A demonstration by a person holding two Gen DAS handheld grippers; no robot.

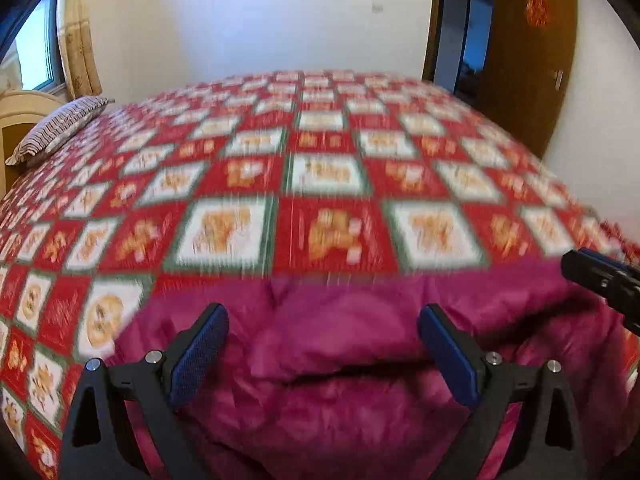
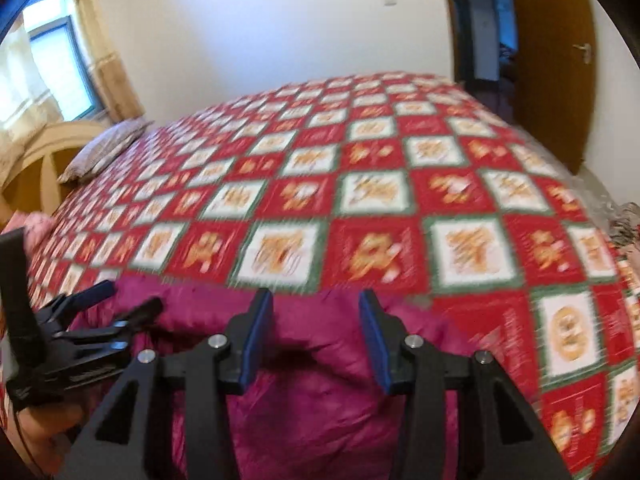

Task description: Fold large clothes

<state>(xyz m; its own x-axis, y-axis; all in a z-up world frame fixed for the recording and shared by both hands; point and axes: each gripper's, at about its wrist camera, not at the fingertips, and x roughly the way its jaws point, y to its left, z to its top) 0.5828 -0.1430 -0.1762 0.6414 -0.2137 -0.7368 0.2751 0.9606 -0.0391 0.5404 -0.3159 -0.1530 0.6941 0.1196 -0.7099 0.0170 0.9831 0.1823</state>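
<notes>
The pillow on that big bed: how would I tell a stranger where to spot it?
Start with the bed under its red, white and green checked cover. Follow the cover to its far left corner, by the cream headboard below the curtained window. The pillow lies there, the only striped thing on the bed, unlike the plain magenta garment at the near edge.

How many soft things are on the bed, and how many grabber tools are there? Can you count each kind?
Magenta puffy jacket: 1
Striped pillow: 1
Red checked bedspread: 1
Hand-held grippers: 2, the left hand-held gripper and the right hand-held gripper, both over the jacket with jaws apart
Total: 5
</notes>
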